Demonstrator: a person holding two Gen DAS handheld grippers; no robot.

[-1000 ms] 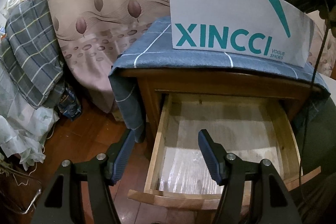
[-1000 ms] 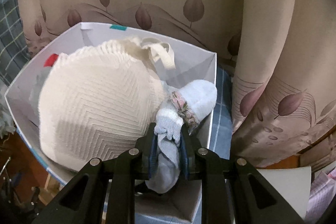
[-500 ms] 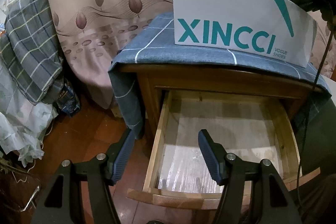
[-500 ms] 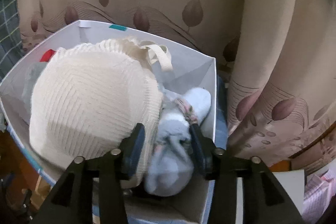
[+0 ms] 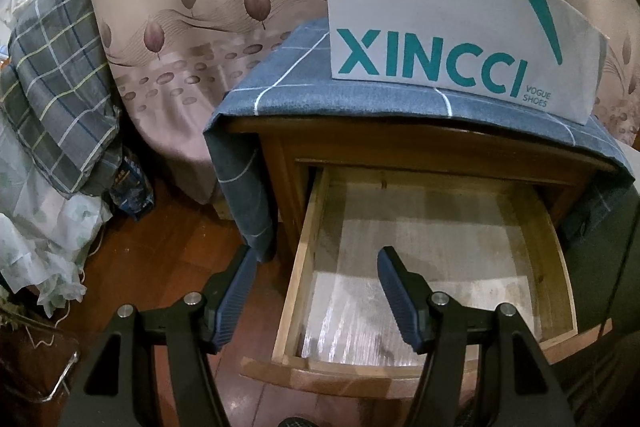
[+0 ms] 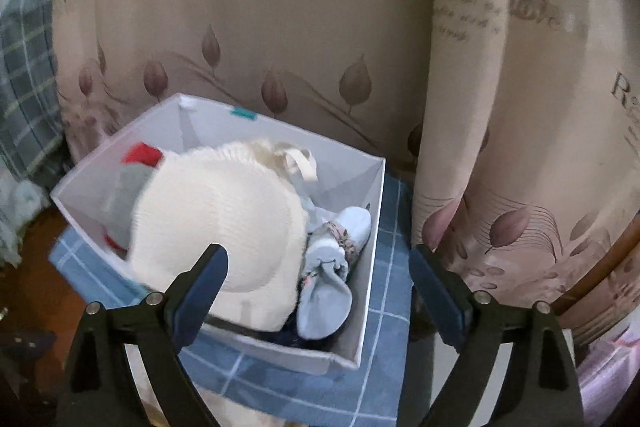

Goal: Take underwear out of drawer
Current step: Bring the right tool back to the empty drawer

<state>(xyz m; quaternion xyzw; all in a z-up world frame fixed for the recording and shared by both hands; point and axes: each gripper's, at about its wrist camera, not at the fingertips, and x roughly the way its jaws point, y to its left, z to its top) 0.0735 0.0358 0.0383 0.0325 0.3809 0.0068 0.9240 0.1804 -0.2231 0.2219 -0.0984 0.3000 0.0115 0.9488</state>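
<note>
The wooden drawer (image 5: 304, 247) of the nightstand stands pulled out, and only its pale liner shows inside. My left gripper (image 5: 316, 287) hangs open over the drawer's front left corner with nothing between its fingers. In the right wrist view a light blue piece of underwear (image 6: 332, 267) lies in the white shoe box (image 6: 372, 227) beside a cream knitted garment (image 6: 216, 223). My right gripper (image 6: 318, 275) is above and in front of the box; its jaws are opening wide and the pads touch nothing.
The box (image 5: 440, 27), printed XINCCI, stands on a blue checked cloth (image 5: 280, 95) on the nightstand top. A leaf-patterned curtain (image 6: 320, 27) hangs behind. Plaid bedding (image 5: 56, 87) is piled at the left over the wooden floor (image 5: 160, 259).
The right gripper let go of the light blue underwear, which now lies in the box, and has drawn back and up with its jaws spread wide. The left gripper has stayed where it was.
</note>
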